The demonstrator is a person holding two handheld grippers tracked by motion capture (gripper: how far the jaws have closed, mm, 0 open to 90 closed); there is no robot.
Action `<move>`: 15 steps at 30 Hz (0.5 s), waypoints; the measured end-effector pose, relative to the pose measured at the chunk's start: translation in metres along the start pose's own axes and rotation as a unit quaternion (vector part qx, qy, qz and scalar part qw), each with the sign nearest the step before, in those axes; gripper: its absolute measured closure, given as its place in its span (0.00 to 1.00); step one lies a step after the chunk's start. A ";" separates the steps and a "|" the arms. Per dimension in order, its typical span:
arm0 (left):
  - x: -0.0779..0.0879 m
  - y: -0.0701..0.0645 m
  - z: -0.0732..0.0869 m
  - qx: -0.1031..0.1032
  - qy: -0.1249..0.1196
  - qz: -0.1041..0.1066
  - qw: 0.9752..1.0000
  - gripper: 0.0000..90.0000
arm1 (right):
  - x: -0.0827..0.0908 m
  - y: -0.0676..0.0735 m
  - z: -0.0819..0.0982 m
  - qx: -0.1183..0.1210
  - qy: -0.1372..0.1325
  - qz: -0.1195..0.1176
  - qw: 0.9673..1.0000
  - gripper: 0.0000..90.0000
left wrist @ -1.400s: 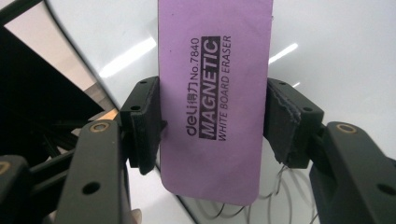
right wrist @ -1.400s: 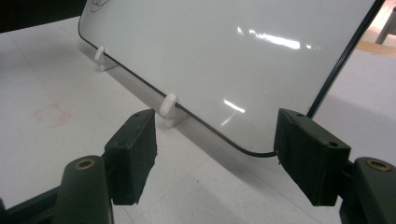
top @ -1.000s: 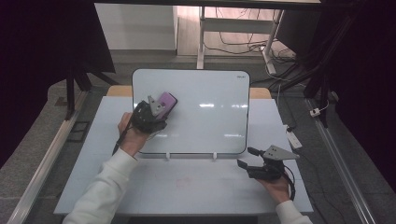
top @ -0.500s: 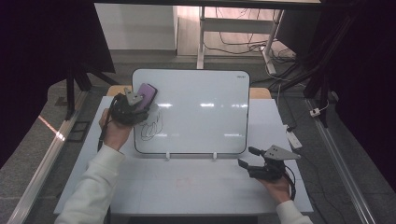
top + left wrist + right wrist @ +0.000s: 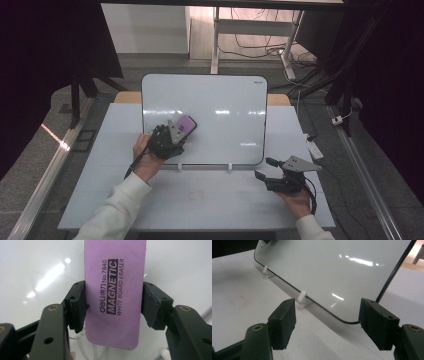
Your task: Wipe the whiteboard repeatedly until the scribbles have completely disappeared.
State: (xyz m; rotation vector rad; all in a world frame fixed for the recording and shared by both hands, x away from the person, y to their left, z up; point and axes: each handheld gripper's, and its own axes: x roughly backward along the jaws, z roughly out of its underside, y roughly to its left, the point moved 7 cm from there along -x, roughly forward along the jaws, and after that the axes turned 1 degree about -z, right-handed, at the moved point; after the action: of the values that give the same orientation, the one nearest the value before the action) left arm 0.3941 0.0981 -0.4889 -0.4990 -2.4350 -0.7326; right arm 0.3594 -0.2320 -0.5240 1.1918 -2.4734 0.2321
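A white board [image 5: 220, 117] stands tilted on small white feet on the white table. My left gripper [image 5: 175, 132] is shut on a purple whiteboard eraser [image 5: 186, 124] and holds it flat against the board's lower left part. In the left gripper view both pads clamp the long sides of the eraser [image 5: 115, 293], whose label reads "MAGNETIC WHITE BOARD ERASER". Faint marker lines show on the board just under the eraser. My right gripper [image 5: 264, 169] rests on the table at the front right, open with nothing between its fingers, facing the board's lower right corner [image 5: 352, 320].
The white table [image 5: 215, 200] has bare room in front of the board, with a faint reddish mark [image 5: 196, 195] on it. The board's white feet [image 5: 302, 299] stand near its lower edge. A small white object [image 5: 314, 148] lies to the board's right. Cables and table legs lie on the floor behind.
My left gripper swung with the eraser from mid-left of the board out to its left edge, then back down to the lower left part. The right gripper stayed still.
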 end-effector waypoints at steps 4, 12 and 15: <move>0.002 -0.005 0.011 -0.001 0.005 0.013 1.000 0.46 | 0.000 0.000 0.000 0.000 0.001 0.000 1.000 0.33; 0.006 0.031 0.003 0.036 -0.005 -0.007 0.999 0.46 | 0.000 -0.001 0.000 0.000 0.001 0.003 1.000 0.33; 0.009 0.057 -0.002 0.057 -0.009 -0.028 0.998 0.46 | 0.000 -0.001 0.000 -0.001 0.001 0.003 1.000 0.33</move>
State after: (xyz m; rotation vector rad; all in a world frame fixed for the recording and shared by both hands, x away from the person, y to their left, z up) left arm 0.4150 0.1432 -0.4597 -0.3966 -2.4990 -0.6089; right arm 0.3598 -0.2327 -0.5239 1.1829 -2.4760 0.2329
